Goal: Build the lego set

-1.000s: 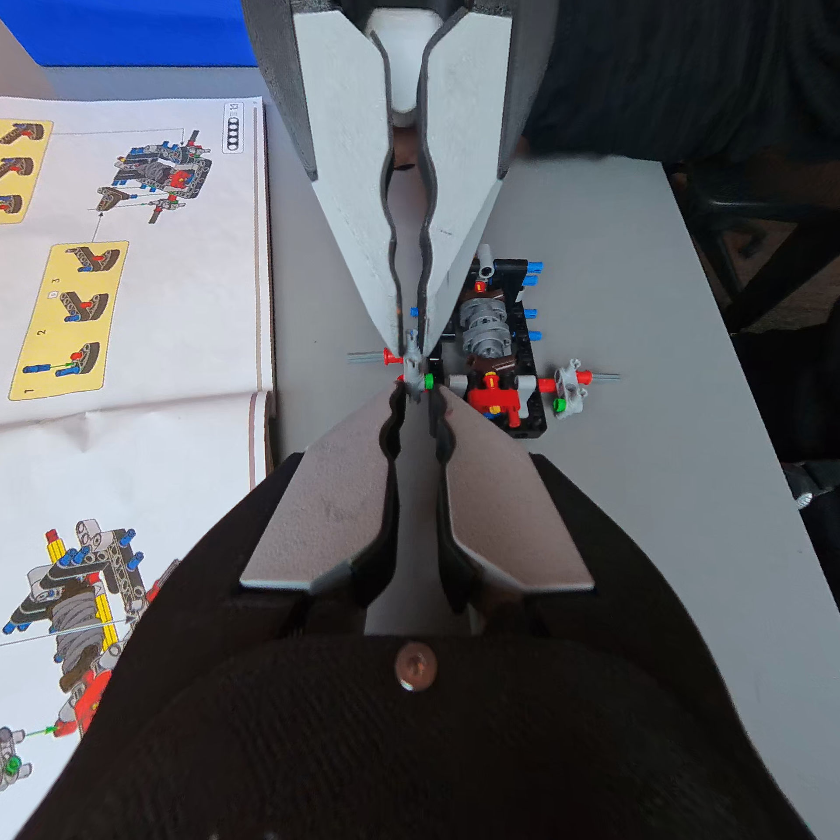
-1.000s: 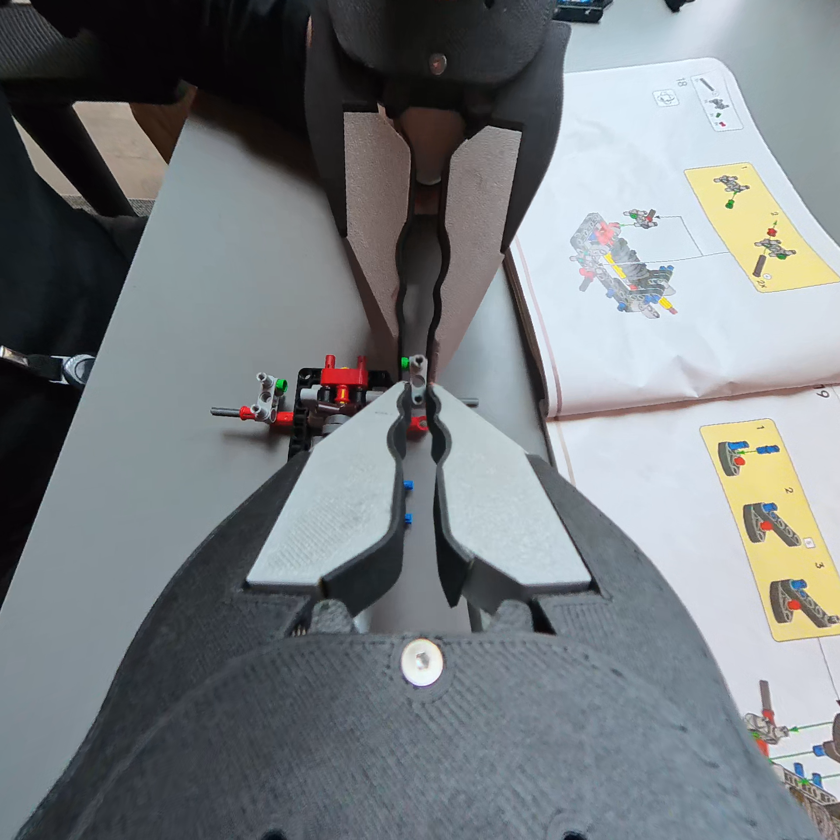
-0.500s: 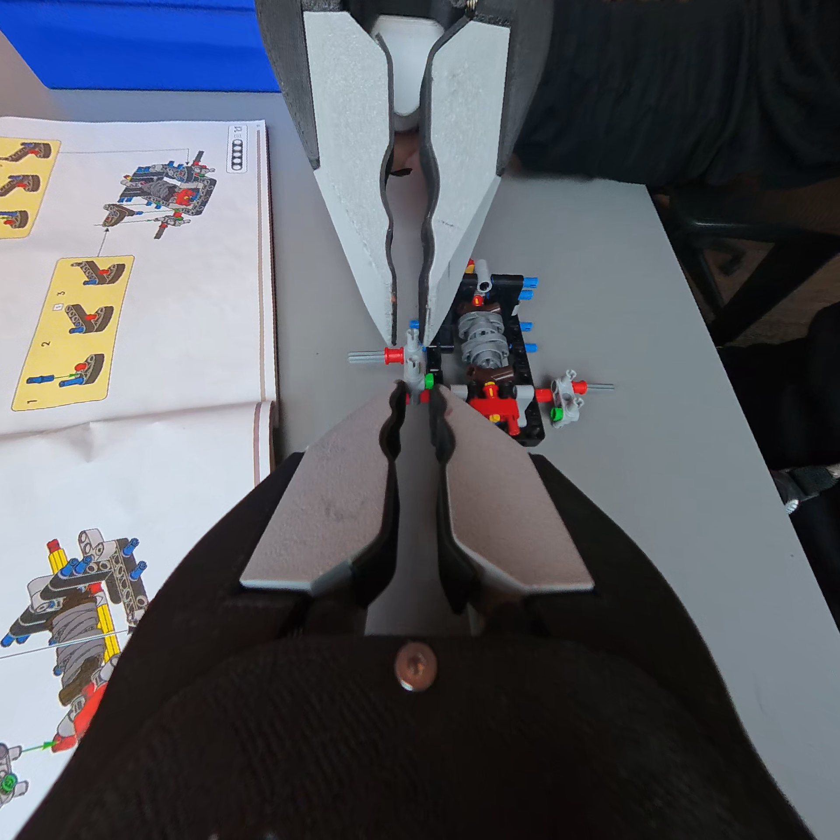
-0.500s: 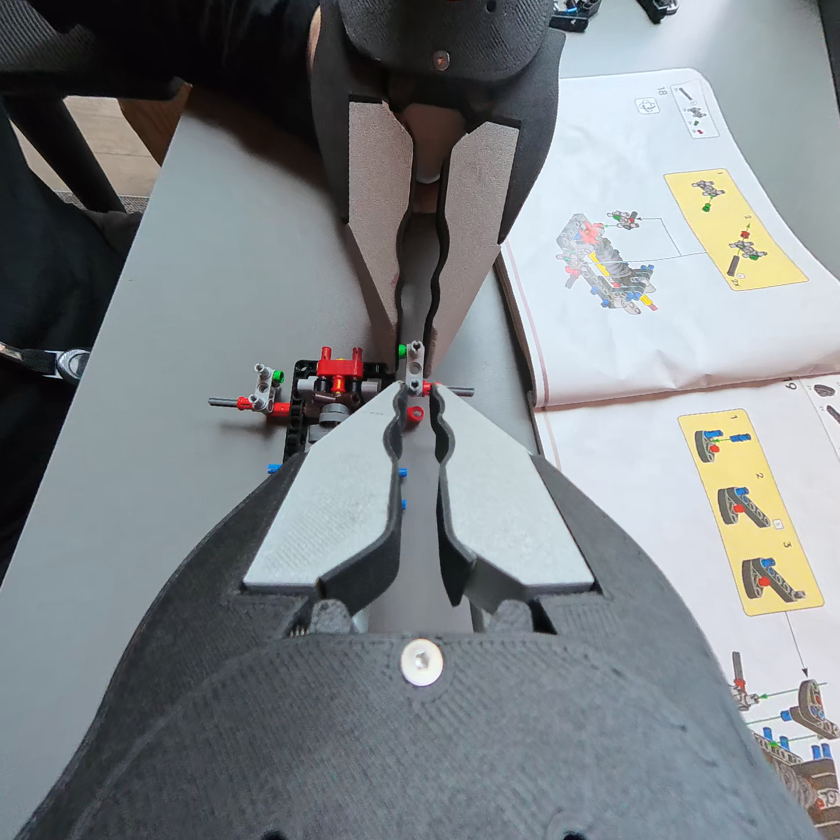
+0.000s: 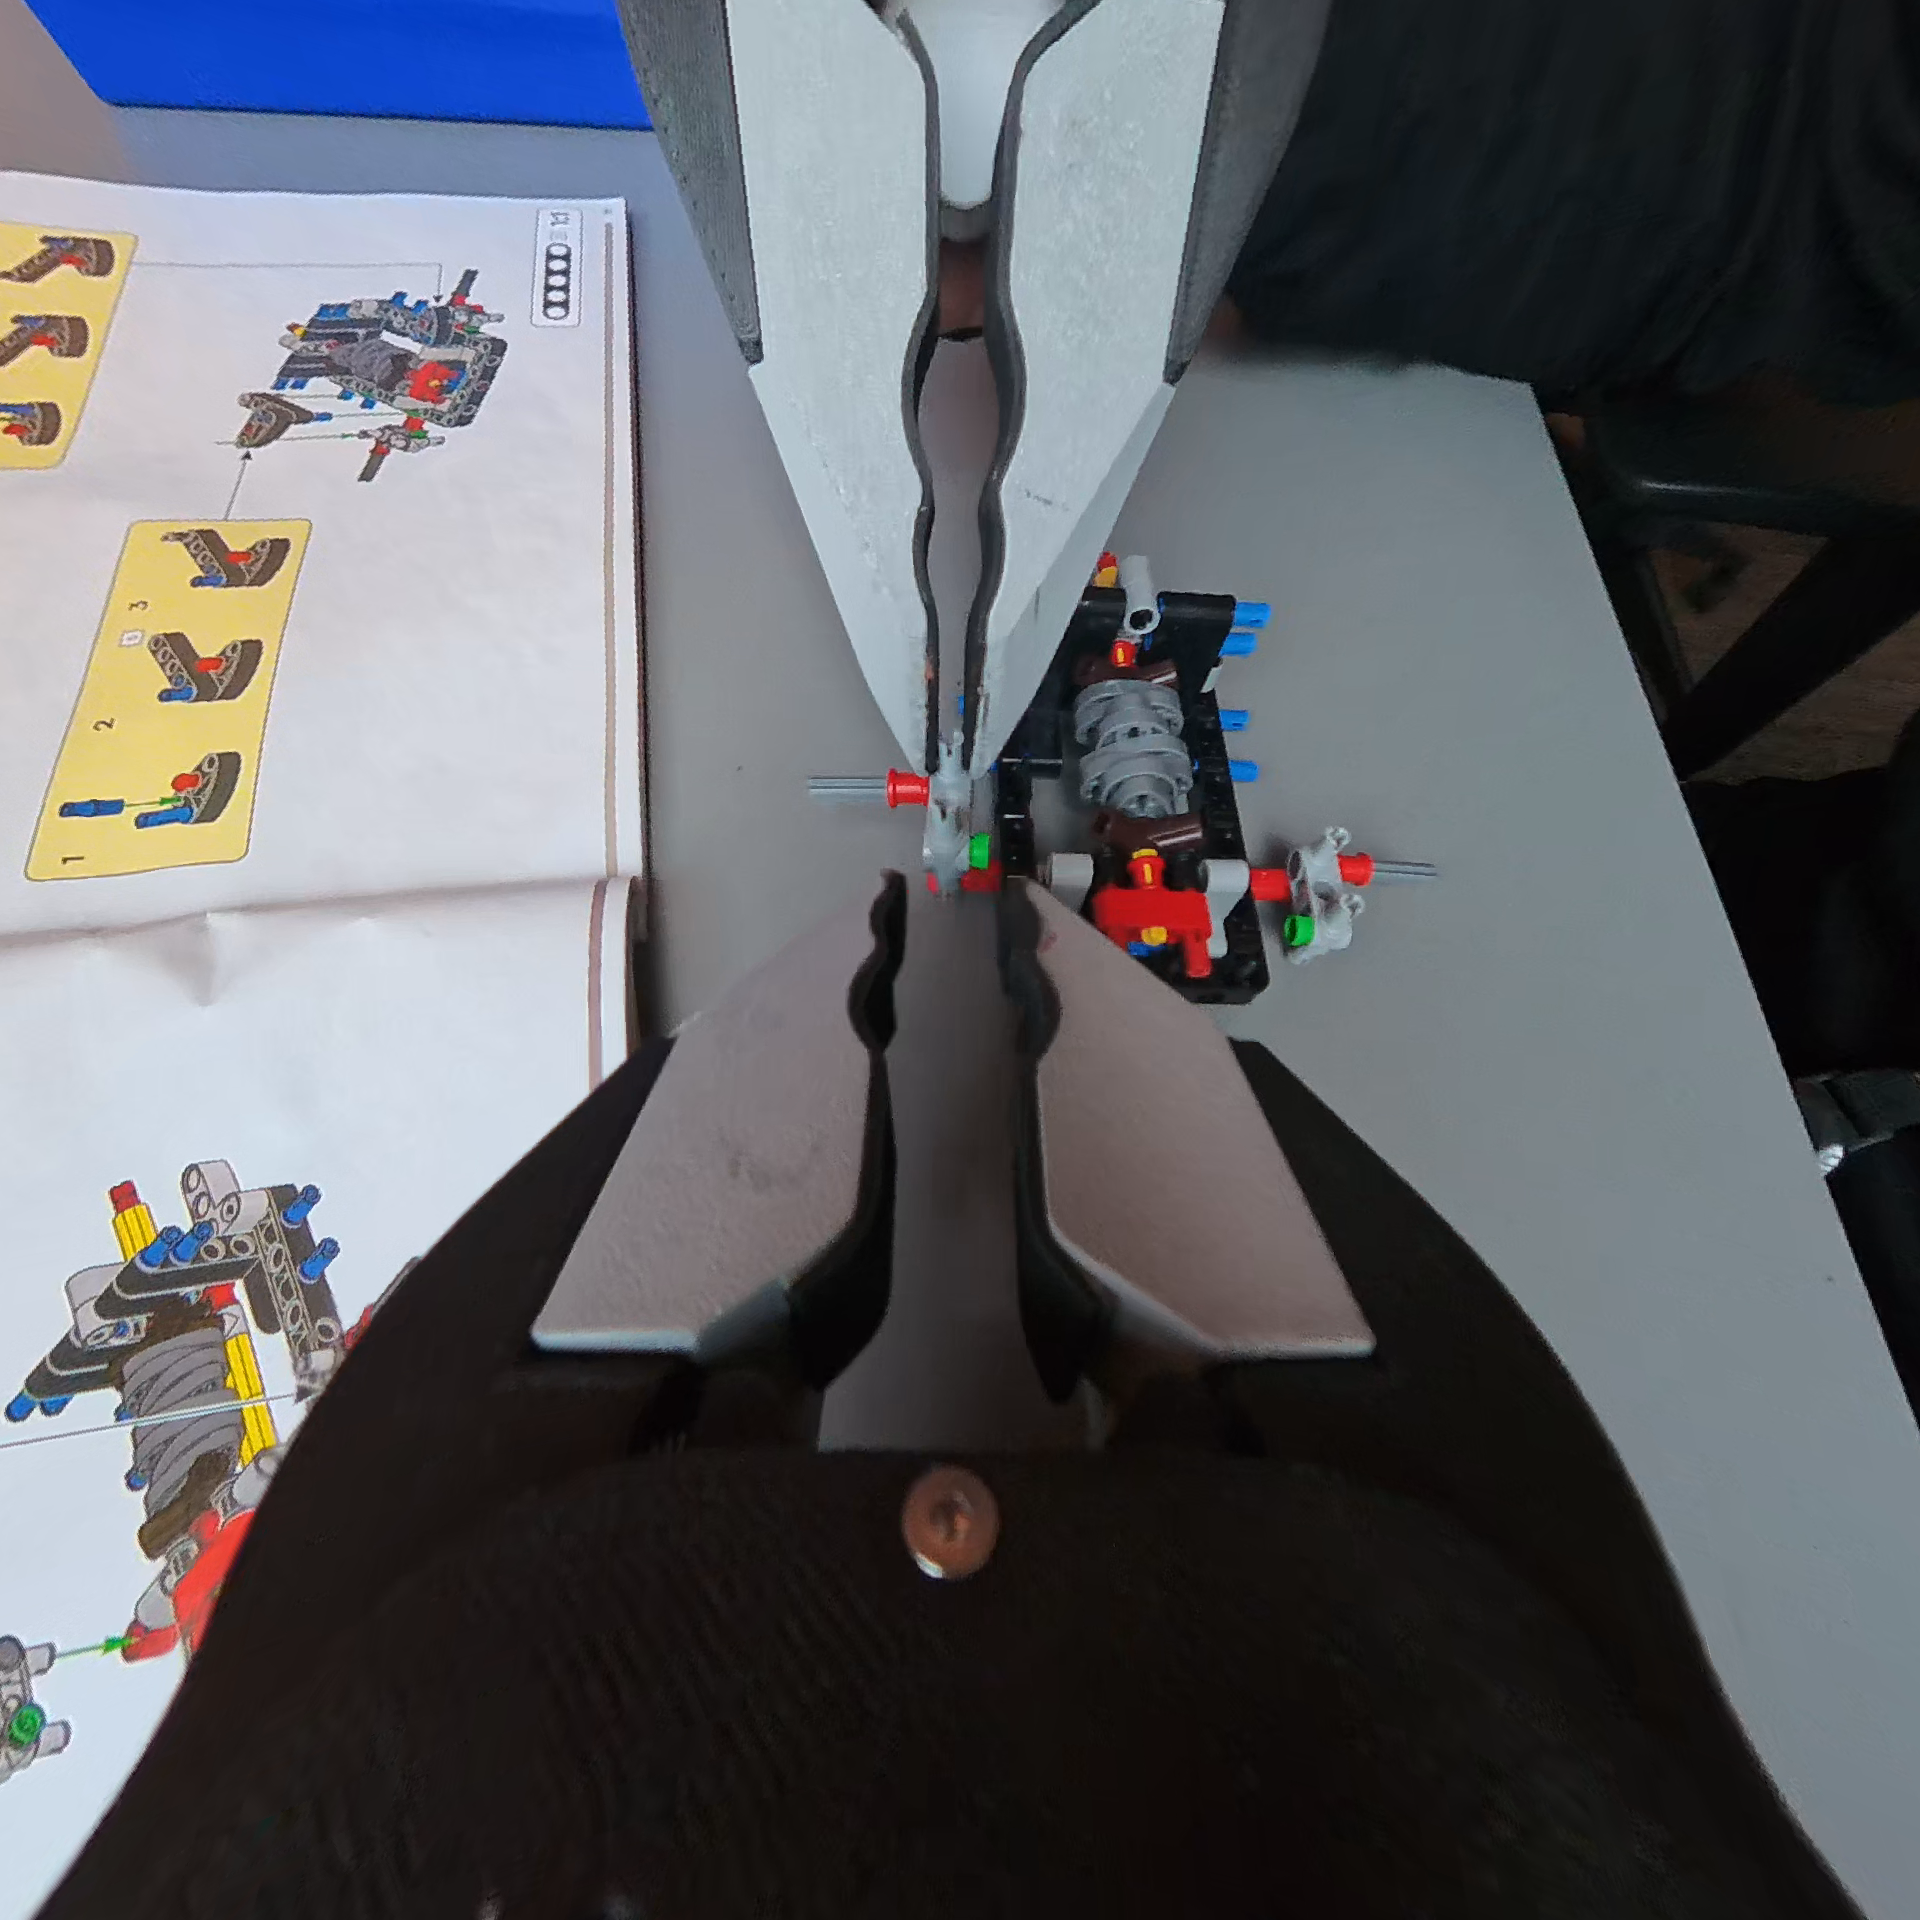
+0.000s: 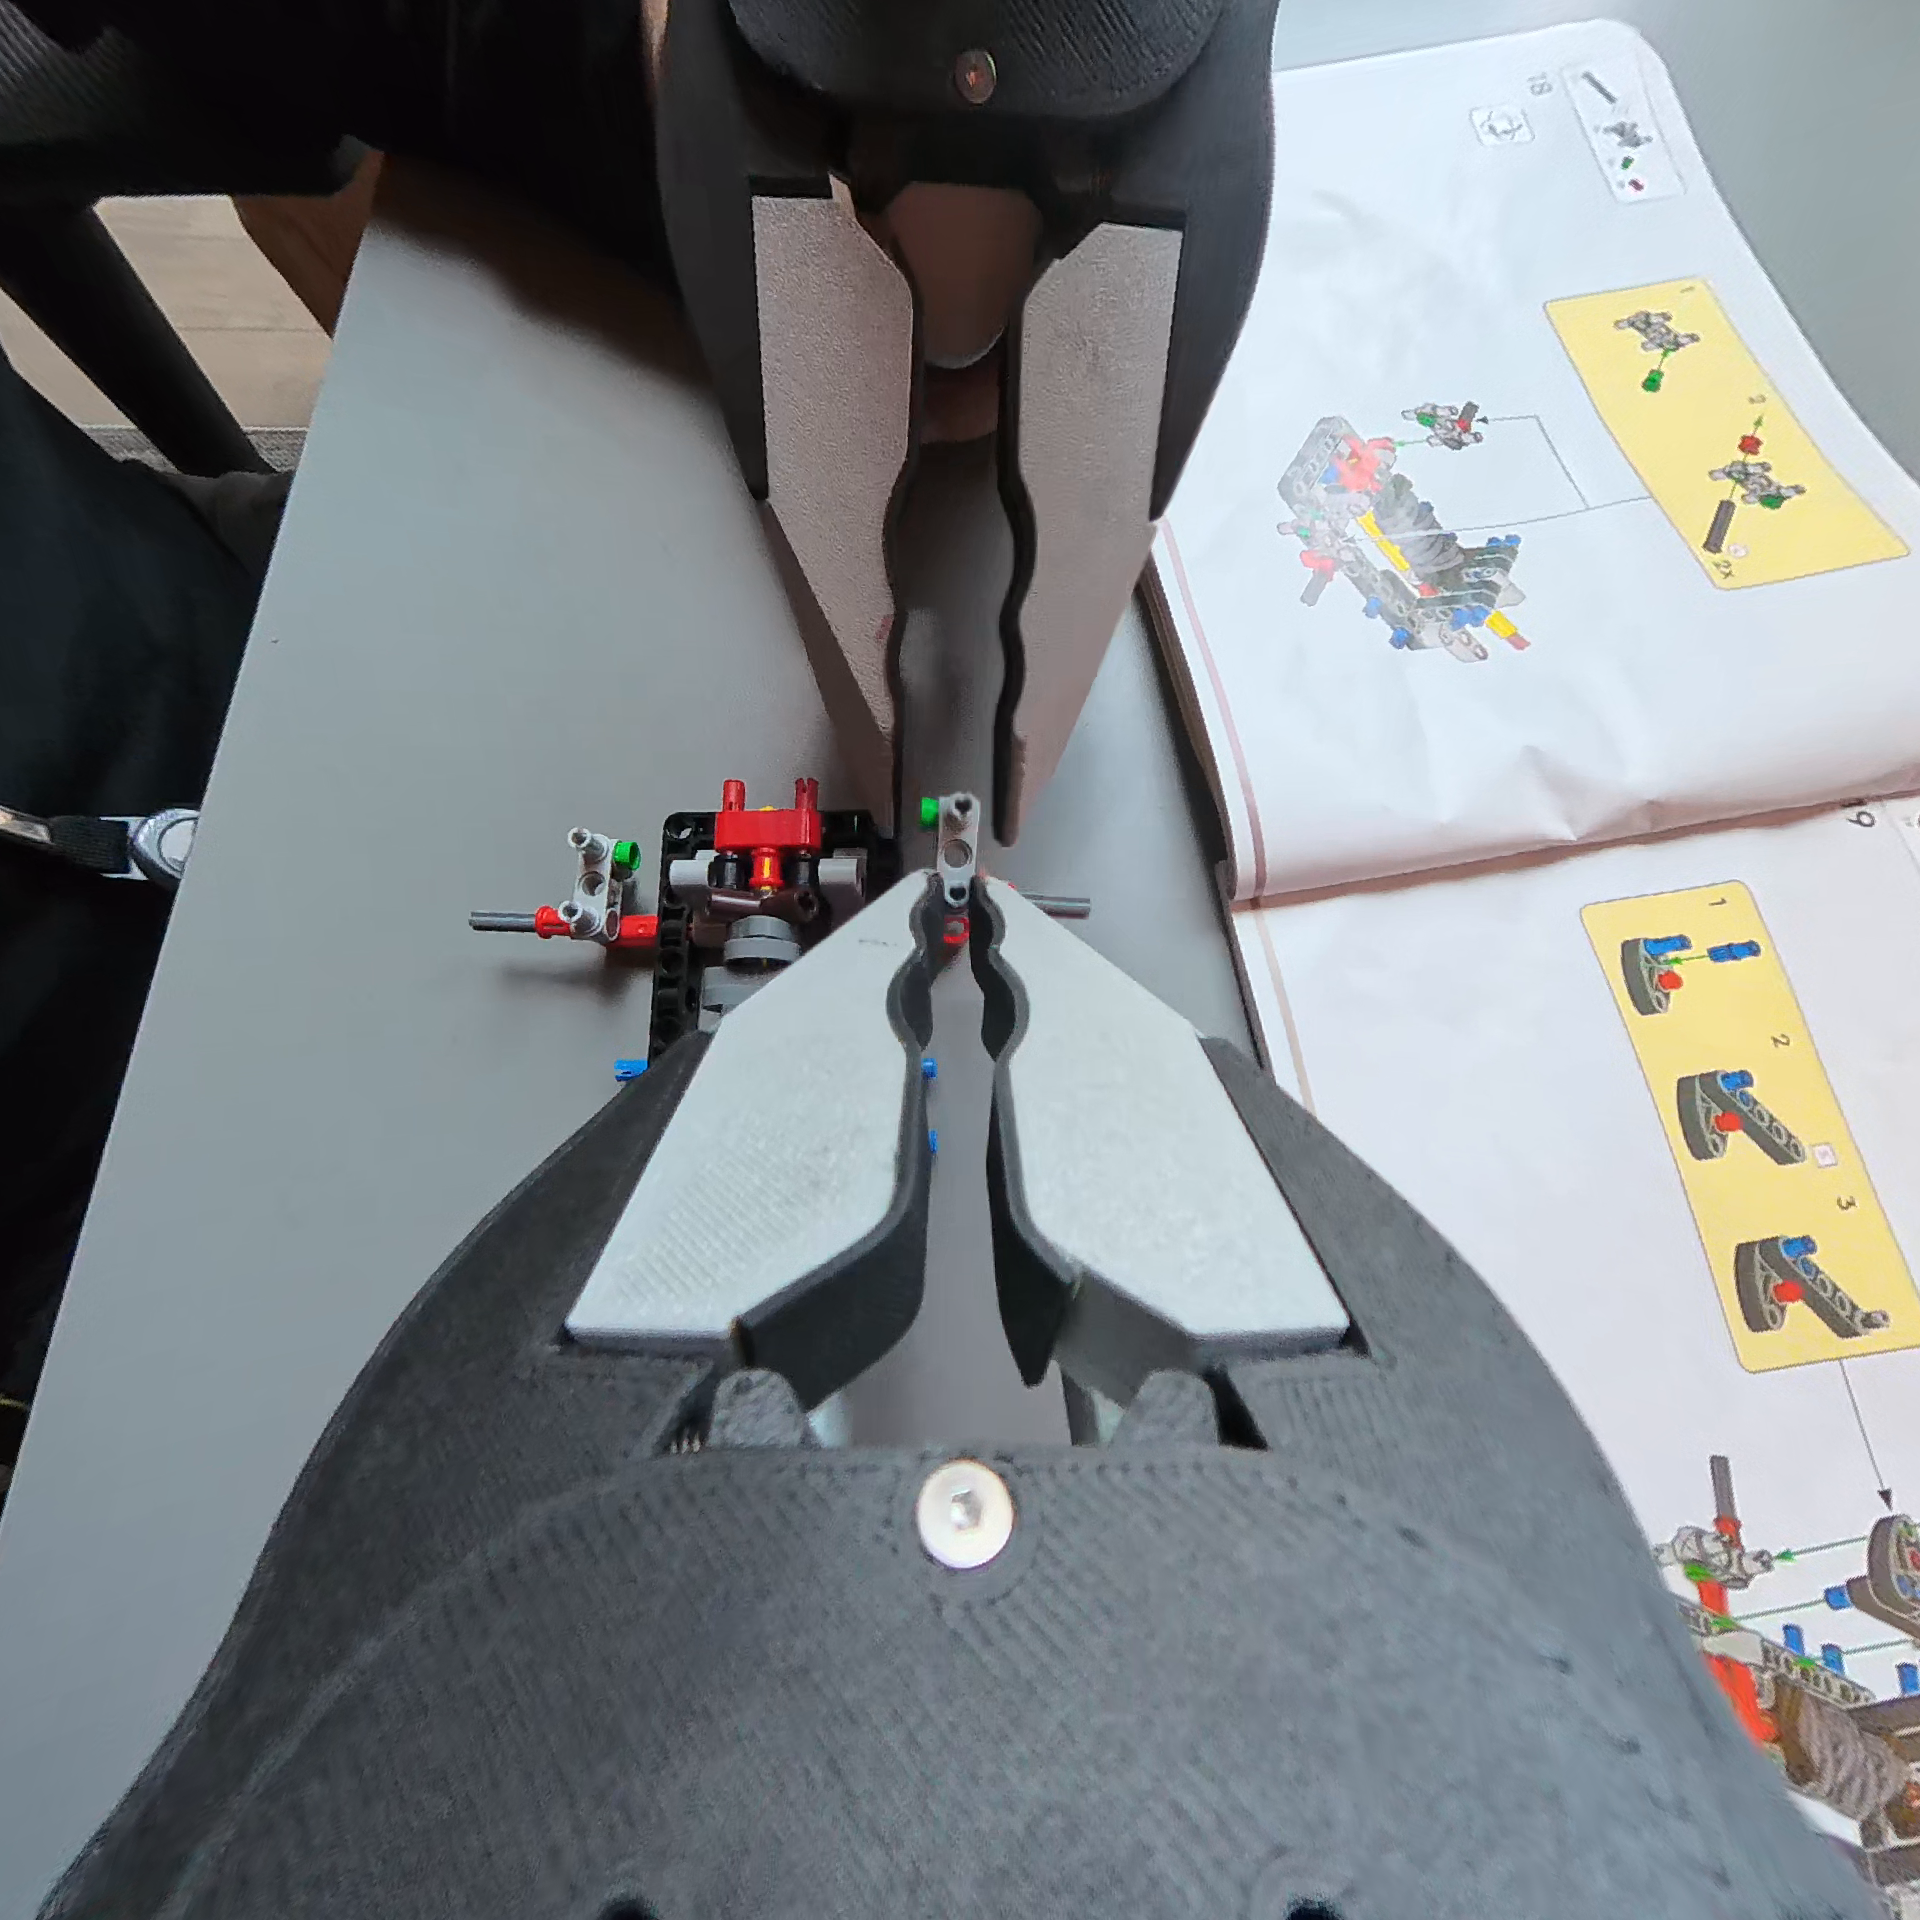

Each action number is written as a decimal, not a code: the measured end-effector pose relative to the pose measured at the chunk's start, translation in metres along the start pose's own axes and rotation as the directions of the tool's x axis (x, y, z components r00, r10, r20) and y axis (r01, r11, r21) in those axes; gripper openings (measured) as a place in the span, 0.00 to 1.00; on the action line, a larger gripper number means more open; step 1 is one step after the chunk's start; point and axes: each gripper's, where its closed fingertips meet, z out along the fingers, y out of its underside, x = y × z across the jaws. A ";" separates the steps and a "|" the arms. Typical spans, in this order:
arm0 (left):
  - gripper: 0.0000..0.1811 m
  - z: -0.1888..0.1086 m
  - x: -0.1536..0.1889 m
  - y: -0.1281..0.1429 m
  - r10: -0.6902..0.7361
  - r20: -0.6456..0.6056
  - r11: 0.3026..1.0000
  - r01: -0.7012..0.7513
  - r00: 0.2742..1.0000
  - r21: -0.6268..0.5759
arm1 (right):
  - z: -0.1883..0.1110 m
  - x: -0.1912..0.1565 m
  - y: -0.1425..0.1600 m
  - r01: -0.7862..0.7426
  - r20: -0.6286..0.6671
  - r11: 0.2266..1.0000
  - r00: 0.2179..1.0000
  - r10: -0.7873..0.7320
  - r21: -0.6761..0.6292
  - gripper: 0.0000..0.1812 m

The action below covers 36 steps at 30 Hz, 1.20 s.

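The lego build [image 5: 1132, 790], a black frame with grey gears, a red block and blue pins, lies on the grey table [image 5: 1455, 1091]; it also shows in the right wrist view [image 6: 769, 883]. A small grey connector [image 5: 945, 821] with a green pin sits on the axle at the frame's side. My right gripper [image 6: 951, 885] is shut on the connector's [image 6: 956, 842] near end. My left gripper [image 5: 951, 888] faces it from the other side. Its fingers stand slightly apart around the connector's other end, with small gaps on both sides. A matching connector [image 5: 1320, 894] sits on the frame's opposite side.
The open instruction booklet [image 5: 312, 675] lies beside the build and also shows in the right wrist view [image 6: 1558, 727]. A blue object [image 5: 312, 52] stands at the back. The table's edge [image 5: 1662, 727] runs close past the build, with dark chair parts beyond. The grippers are tip to tip, or close to it.
Both grippers have drawn slightly nearer the build. My left gripper's fingers have parted a little from the connector. My right gripper keeps its hold.
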 end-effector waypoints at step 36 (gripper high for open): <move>0.01 0.002 -0.003 0.001 -0.051 -0.018 0.999 0.050 0.999 -0.017 | 0.014 0.000 0.010 0.007 -0.051 0.993 0.999 -0.013 -0.119 0.01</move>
